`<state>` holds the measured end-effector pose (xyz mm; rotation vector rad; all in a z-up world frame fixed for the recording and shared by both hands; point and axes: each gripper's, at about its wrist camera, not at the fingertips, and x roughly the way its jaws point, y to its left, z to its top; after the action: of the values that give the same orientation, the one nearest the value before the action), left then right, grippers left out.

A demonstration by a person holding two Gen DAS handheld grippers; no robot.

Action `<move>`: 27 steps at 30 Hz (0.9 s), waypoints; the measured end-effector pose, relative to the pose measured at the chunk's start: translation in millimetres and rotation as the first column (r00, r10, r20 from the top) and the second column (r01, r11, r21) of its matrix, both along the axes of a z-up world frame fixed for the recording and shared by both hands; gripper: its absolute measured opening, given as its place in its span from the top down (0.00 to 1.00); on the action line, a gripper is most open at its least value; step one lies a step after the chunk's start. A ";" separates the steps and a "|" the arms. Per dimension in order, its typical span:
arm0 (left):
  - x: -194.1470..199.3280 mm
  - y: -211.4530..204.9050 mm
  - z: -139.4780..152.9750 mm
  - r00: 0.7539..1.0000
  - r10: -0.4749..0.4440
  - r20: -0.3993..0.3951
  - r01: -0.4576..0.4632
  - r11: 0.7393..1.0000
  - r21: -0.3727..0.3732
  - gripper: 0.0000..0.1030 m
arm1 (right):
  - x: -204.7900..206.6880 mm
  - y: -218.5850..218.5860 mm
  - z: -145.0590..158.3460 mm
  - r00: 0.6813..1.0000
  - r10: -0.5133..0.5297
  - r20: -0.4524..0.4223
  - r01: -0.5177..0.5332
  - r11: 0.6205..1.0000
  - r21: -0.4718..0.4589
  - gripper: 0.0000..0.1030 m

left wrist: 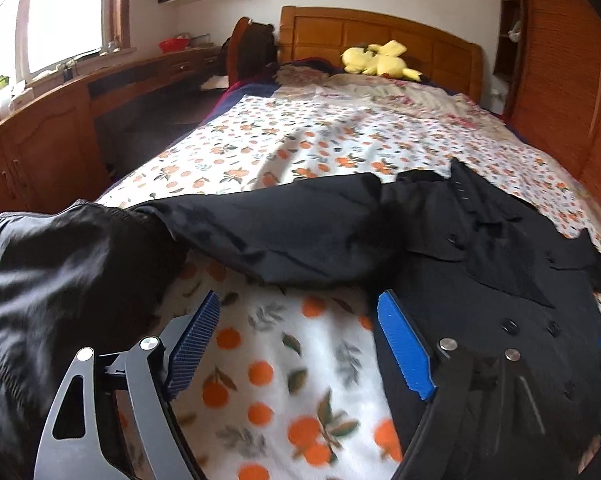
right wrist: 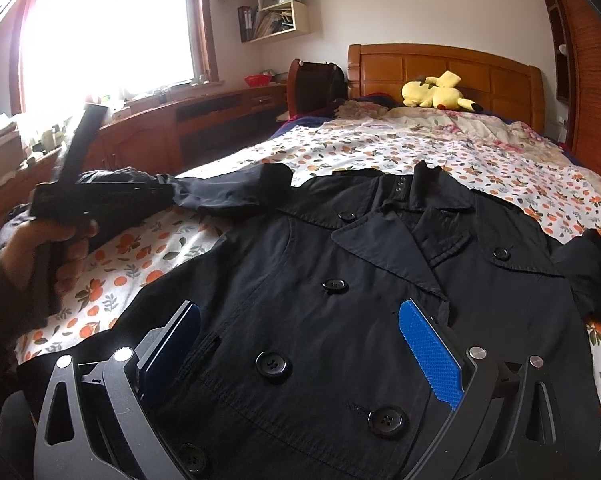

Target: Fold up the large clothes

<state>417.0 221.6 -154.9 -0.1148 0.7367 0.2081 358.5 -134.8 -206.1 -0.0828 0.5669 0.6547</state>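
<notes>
One black double-breasted coat (right wrist: 300, 264) lies spread on the bed (right wrist: 380, 148), filling the lower centre of frame under the released right claw (right wrist: 300, 344); the left claw (left wrist: 296, 344), also released, hovers beside its outstretched sleeve (left wrist: 268, 232).

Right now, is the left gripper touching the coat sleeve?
Apart. The left wrist view shows the left gripper open over bare bedspread, with the coat sleeve lying beyond its fingertips, nothing between the jaws.
</notes>
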 end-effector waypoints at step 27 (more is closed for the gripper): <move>68.8 -8.5 27.1 0.999 0.050 0.000 -0.050 0.998 -0.039 0.97 | -6.0 -27.5 23.3 0.999 -0.032 0.025 0.032 0.999 0.015 0.06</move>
<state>485.8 213.1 -127.9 -0.1704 0.7381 0.2411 352.5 -162.2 -182.7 -0.0677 0.5384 0.6262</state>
